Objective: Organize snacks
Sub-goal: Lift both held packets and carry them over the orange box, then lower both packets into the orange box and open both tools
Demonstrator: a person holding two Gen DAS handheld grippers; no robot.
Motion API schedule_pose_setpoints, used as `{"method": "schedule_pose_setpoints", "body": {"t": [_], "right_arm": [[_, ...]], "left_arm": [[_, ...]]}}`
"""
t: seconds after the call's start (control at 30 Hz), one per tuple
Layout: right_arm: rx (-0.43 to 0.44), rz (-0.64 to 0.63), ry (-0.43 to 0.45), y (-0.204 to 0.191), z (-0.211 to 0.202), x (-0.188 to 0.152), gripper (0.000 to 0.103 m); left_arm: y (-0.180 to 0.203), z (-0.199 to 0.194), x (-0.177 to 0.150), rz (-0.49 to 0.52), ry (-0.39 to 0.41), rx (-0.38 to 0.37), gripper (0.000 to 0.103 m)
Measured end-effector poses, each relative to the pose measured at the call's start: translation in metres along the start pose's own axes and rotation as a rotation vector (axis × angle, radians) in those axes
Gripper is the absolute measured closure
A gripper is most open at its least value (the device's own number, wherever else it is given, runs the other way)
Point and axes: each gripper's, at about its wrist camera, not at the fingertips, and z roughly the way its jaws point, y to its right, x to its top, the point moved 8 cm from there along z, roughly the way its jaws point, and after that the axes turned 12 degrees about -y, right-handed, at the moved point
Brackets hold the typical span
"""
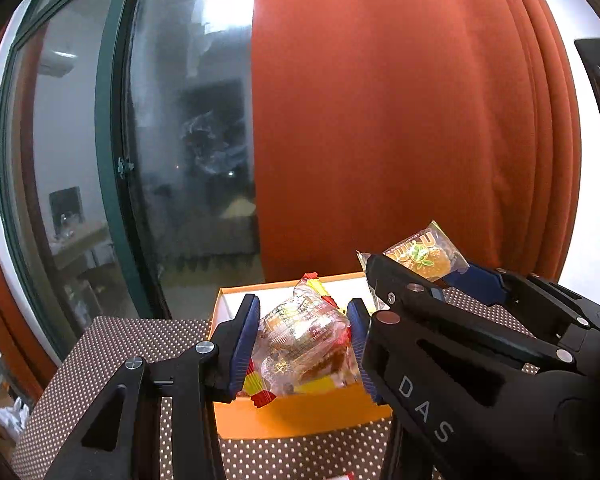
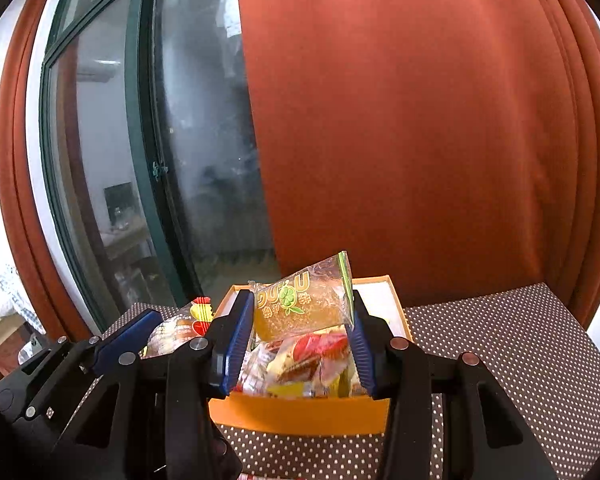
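Observation:
In the left wrist view my left gripper [image 1: 303,320] is shut on a clear-wrapped snack [image 1: 304,340] with red and yellow crimped ends, held above the orange box [image 1: 300,416]. To its right, my right gripper [image 1: 424,274] grips an orange jelly packet [image 1: 430,256] with a green logo. The right wrist view shows the right gripper [image 2: 300,314] shut on that jelly packet [image 2: 300,304], over several wrapped snacks [image 2: 304,368] lying in the orange box [image 2: 300,414]. The left gripper [image 2: 172,330] with its clear-wrapped snack [image 2: 168,330] sits at the left.
The box stands on a table under a brown cloth with white dots [image 2: 500,340]. Behind the table hang an orange curtain [image 2: 420,120] and a green-framed glass door [image 2: 140,160]. The cloth stretches bare to the right of the box.

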Motion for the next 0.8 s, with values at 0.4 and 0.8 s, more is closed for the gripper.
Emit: {"method": "schedule_pose_setpoints", "body": {"t": [0.4,0.8], "right_arm": [[-0.018,0.041,-0.022,0.023,0.068,0.012,0.054],[-0.06,0.107,-0.149,0.07,0.142,0.004,0.054]], "left_arm": [[-0.013,0.076,0.016,-0.016,-0.044,-0.011,0.057],[-0.003,0.168,0.013,-0.058,-0.156,0.01,0.055]]}}
